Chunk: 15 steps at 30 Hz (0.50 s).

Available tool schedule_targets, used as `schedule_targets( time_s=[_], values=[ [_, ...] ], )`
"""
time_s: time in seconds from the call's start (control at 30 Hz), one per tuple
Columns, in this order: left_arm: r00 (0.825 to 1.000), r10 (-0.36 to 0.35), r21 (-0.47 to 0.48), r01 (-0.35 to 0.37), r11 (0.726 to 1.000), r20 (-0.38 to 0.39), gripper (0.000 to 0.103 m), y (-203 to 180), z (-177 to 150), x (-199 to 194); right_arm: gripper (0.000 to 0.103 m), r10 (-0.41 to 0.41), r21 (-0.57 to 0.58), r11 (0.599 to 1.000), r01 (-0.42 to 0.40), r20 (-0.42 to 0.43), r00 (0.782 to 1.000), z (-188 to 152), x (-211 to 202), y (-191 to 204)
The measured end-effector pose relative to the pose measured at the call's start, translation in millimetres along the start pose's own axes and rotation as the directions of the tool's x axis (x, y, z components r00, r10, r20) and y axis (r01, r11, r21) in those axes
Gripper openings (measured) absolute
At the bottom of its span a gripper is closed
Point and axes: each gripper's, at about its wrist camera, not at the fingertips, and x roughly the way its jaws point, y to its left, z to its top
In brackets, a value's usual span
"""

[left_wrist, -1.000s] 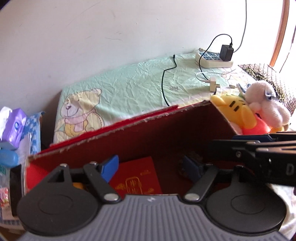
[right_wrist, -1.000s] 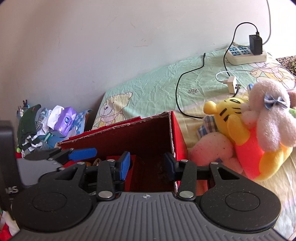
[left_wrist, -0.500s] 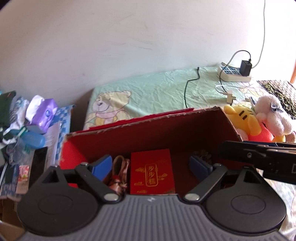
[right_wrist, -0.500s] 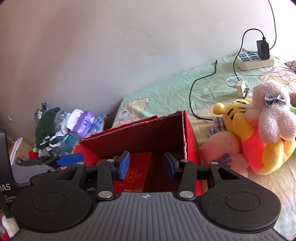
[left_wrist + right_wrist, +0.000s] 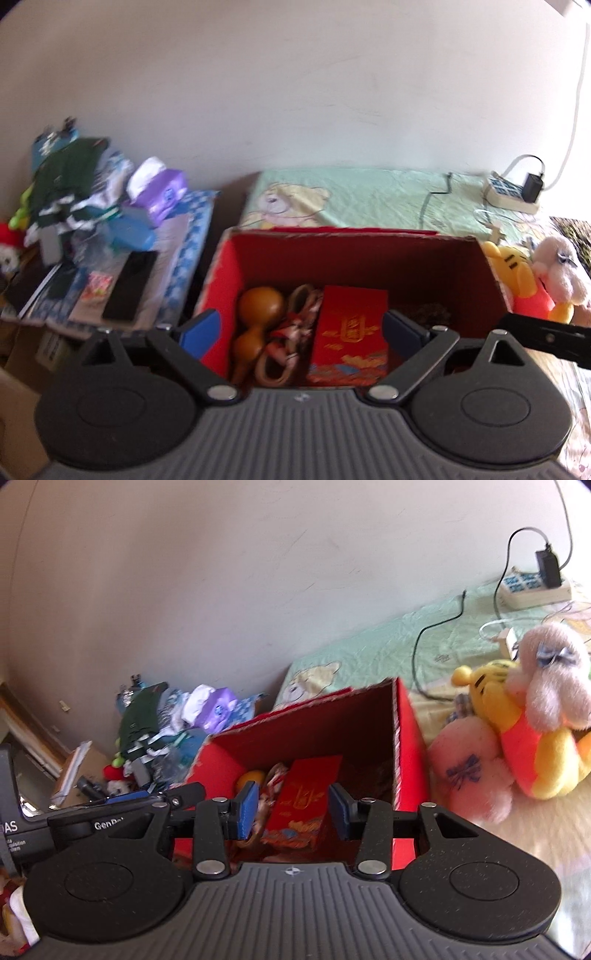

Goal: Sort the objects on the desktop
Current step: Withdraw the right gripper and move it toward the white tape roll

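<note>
Blue-padded fingers [image 5: 201, 329] of left gripper [image 5: 302, 334] apart, empty; right gripper [image 5: 291, 808] fingers likewise apart. Both hover above open red cardboard box [image 5: 480, 269]. Inside: red gold-printed envelope [image 5: 349, 328], brown gourd [image 5: 258, 306], coiled cord [image 5: 295, 332]. Plush toys [image 5: 524, 720] beside box.

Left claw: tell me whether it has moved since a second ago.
Yes. The left claw has pulled up and back from the red box, whose whole interior now shows.
</note>
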Motion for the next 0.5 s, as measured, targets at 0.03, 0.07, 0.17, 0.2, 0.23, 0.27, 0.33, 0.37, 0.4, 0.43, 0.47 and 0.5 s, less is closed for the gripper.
schedule_targets(
  time_s=[0.03,0.07,0.17,0.2,0.23,0.27,0.33,0.37,0.4,0.43,0.47,0.5],
  values=[
    [1.000,0.010,-0.017,-0.010,1.000,-0.001,0.095,5.1,-3.4,-2.6,0.046,0.015,0.001,1.000,-0.015,-0.011,1.000,-2.8,0.7,0.5],
    [1.000,0.022,-0.036,-0.022,0.999,-0.003,0.095,10.0,-7.1,-4.9,0.046,0.029,0.001,1.000,-0.029,-0.020,0.999,-5.6,1.4,1.0],
    [0.998,0.055,-0.079,-0.056,0.995,-0.016,0.095,25.4,-20.7,-8.6,0.046,0.070,-0.004,0.998,-0.070,-0.058,0.996,-15.5,6.0,4.3],
    [0.998,0.062,-0.094,-0.064,0.993,-0.025,0.095,30.3,-26.2,-8.8,0.046,0.082,-0.007,0.997,-0.082,-0.074,0.994,-19.2,8.9,6.0],
    [0.997,0.065,-0.112,-0.069,0.991,-0.038,0.095,35.3,-32.7,-8.8,0.046,0.092,-0.009,0.996,-0.094,-0.092,0.991,-23.1,12.5,7.9],
    [0.996,0.068,-0.128,-0.074,0.989,-0.053,0.095,39.2,-37.9,-7.8,0.046,0.102,-0.012,0.995,-0.103,-0.109,0.989,-27.1,15.9,9.4],
    [0.993,0.079,-0.142,-0.090,0.986,-0.083,0.095,45.1,-48.9,-4.0,0.047,0.122,-0.031,0.992,-0.126,-0.114,0.986,-35.3,20.6,14.2],
    [0.991,0.089,-0.143,-0.102,0.984,-0.098,0.095,46.7,-54.4,-1.8,0.047,0.126,-0.053,0.990,-0.132,-0.114,0.985,-38.1,22.5,18.2],
    [0.989,0.097,-0.141,-0.113,0.983,-0.113,0.095,48.0,-59.9,0.2,0.047,0.128,-0.074,0.988,-0.137,-0.116,0.985,-40.0,24.4,22.2],
    [0.987,0.104,-0.139,-0.121,0.983,-0.126,0.094,48.6,-65.6,1.3,0.047,0.129,-0.089,0.986,-0.140,-0.118,0.985,-41.9,25.8,25.8],
    [0.985,0.110,-0.137,-0.129,0.982,-0.135,0.094,49.1,-70.2,2.3,0.048,0.138,-0.099,0.984,-0.151,-0.124,0.983,-43.3,27.9,29.2],
    [0.983,0.114,-0.131,-0.133,0.982,-0.143,0.094,49.4,-74.7,3.4,0.049,0.151,-0.104,0.981,-0.166,-0.138,0.979,-44.7,30.9,31.6]
  ],
)
